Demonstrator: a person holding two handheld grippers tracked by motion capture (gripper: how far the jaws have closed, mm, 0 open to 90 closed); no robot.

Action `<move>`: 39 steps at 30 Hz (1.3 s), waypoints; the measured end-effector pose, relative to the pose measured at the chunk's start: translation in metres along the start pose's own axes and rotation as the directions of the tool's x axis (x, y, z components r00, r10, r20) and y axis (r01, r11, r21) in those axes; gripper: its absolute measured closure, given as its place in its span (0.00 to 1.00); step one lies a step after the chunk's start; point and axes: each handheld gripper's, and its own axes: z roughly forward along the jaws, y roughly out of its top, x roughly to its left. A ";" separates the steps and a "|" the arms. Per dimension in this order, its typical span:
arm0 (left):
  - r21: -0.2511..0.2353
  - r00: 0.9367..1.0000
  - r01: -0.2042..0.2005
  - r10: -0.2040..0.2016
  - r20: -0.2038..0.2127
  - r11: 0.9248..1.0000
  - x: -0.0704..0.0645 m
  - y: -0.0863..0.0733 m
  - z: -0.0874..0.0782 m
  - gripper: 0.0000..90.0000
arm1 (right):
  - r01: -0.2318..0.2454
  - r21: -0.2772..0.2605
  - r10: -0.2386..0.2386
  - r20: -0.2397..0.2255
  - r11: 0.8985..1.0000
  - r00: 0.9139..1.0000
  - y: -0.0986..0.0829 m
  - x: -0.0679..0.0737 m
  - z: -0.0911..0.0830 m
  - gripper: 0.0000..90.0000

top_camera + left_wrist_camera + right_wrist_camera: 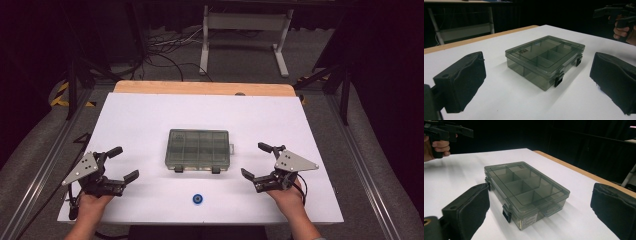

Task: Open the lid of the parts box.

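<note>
Both forearms reach in from the near edge. Left hand-held gripper (123, 163) hangs with jaws spread wide, empty. Right hand-held gripper (253, 160) mirrors it, jaws wide apart, gripping nothing.

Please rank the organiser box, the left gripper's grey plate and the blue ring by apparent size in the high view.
1. organiser box
2. grey plate on the left gripper
3. blue ring

The plate may sit nearer the camera, but the order holds.

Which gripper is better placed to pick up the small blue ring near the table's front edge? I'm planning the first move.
Probably the right gripper. The small blue ring lies slightly nearer its open jaws than those of the left gripper, though the difference is small. Both are open and empty, flanking the closed grey translucent plastic compartment box.
</note>
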 end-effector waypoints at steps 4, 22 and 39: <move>-0.001 1.000 -0.006 0.006 0.002 1.000 0.001 0.001 0.000 0.01 | -0.001 0.000 0.001 0.000 1.000 1.000 0.000 0.000 0.000 0.03; 0.016 1.000 -0.002 0.002 0.002 1.000 0.001 0.001 0.002 0.02 | -0.006 0.010 0.006 -0.007 1.000 1.000 -0.001 0.000 0.004 0.03; 0.030 0.999 0.007 -0.008 0.046 1.000 0.004 0.016 0.032 0.02 | -0.002 0.037 0.004 -0.043 0.999 0.999 0.012 0.001 0.027 0.03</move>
